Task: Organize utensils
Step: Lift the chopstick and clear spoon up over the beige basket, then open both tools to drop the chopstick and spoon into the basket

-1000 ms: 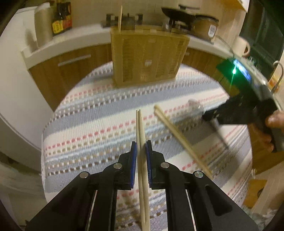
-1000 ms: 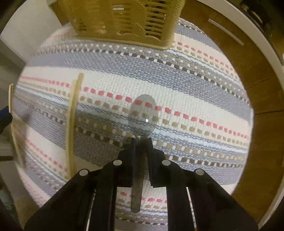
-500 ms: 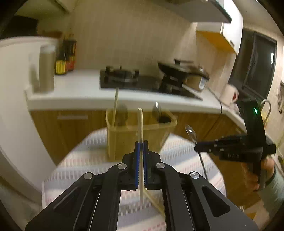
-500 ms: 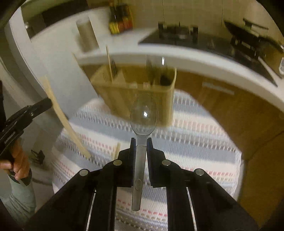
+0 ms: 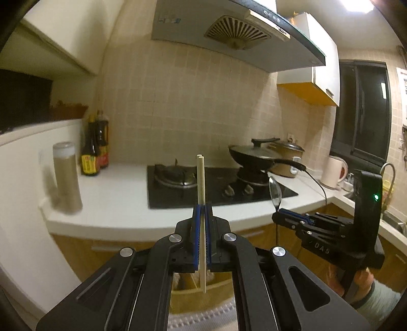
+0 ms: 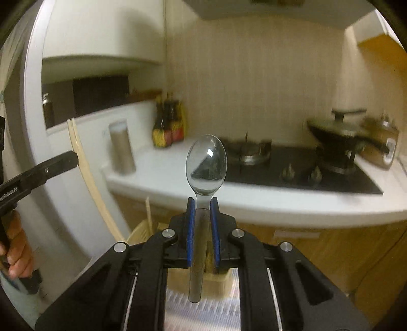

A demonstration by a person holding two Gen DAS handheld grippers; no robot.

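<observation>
Chopsticks [image 5: 201, 183] stand upright, clamped between the left gripper [image 5: 202, 236] fingers; right gripper [image 6: 202, 229] pinches a metal spoon [image 6: 206, 168], bowl up, facing the stove [image 5: 178, 178].

We see warm, dim indoor light, brightest from a ceiling lamp [image 5: 360, 5] at the upper right of the left view. Our right view is smeared by motion blur; the spoon [image 6: 206, 165] stays sharp, with a glint. Fisheye bending and black corners frame both.
</observation>
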